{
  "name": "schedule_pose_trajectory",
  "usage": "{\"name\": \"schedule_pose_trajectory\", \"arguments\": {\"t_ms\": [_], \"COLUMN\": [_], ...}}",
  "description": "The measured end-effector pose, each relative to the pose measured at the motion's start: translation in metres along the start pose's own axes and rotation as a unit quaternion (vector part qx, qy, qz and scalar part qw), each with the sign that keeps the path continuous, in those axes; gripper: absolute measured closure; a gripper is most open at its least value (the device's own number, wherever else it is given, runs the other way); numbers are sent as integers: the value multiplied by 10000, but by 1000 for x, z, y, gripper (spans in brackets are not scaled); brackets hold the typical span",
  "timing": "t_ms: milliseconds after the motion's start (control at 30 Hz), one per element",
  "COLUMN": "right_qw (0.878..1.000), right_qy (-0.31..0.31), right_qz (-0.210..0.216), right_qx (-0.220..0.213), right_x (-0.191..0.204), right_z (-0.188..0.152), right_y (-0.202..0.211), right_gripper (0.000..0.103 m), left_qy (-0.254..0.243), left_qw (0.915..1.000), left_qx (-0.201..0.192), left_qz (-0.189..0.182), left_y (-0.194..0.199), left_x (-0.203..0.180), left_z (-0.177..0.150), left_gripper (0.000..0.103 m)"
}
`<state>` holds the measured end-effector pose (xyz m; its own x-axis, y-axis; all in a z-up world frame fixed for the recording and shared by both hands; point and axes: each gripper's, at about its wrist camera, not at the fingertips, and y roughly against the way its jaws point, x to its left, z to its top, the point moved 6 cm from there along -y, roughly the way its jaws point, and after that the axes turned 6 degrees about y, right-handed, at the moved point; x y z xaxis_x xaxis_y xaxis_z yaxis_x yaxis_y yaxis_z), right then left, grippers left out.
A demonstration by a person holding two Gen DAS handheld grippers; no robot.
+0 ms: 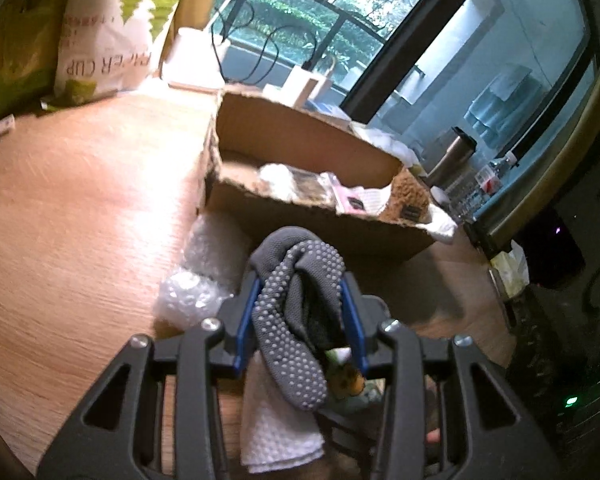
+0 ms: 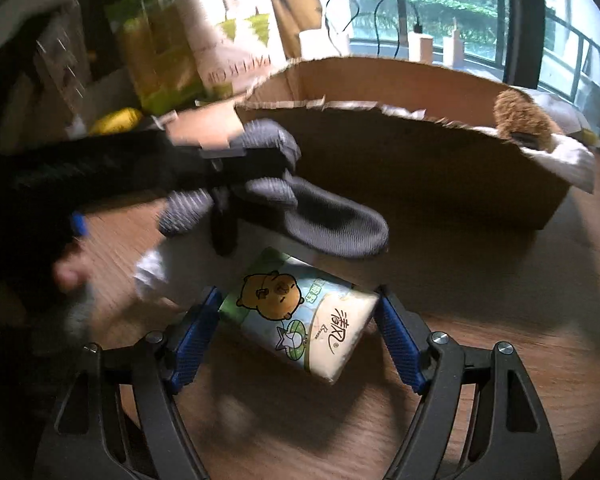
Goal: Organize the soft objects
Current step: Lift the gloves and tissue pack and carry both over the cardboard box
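Bubble wrap (image 1: 204, 272) beside the cardboard box (image 1: 300, 208) shows only from my left wrist, whose left gripper (image 1: 300, 312) clamps the grey sock (image 1: 296, 320) above the table, while my right gripper (image 2: 296, 328) stands spread around the tissue pack (image 2: 300, 316) lying between its fingers.

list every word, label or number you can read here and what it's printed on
"ER CUP", upside down, on the white bag with green trees behind the table; the letters before it are blurred.
Red print above it on the same bag: too blurred to read.
"清风" on the tissue pack with the cartoon bear; its small green label is unreadable.
Label on the water bottle: too small to read.
Dark tag on the brown plush: unreadable.
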<state>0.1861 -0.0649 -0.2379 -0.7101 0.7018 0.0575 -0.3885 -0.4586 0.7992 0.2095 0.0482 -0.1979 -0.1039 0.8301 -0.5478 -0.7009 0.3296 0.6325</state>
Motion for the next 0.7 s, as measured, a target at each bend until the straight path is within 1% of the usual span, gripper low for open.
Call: {"name": "schedule_pose_trajectory", "arguments": {"t_ms": [200, 367, 500, 700], "right_qw": [9999, 9999, 9998, 9997], "right_qy": [97, 41, -6, -43], "right_qz": [-74, -123, -175, -201], "right_qx": [46, 21, -51, -163], "right_x": [2, -2, -9, -18], "right_z": [1, -1, 1, 4], "right_y": [-1, 3, 8, 18], "right_gripper": [23, 23, 23, 23], "left_qy": [-297, -537, -689, -858], "left_qw": [9987, 9959, 9935, 9915], "left_qx": [-317, -590, -747, -846], "left_qz": [257, 433, 504, 499], "left_y": [21, 40, 50, 57], "left_x": [-2, -6, -13, -29], "left_z": [11, 21, 29, 39], "left_gripper": [63, 63, 62, 61]}}
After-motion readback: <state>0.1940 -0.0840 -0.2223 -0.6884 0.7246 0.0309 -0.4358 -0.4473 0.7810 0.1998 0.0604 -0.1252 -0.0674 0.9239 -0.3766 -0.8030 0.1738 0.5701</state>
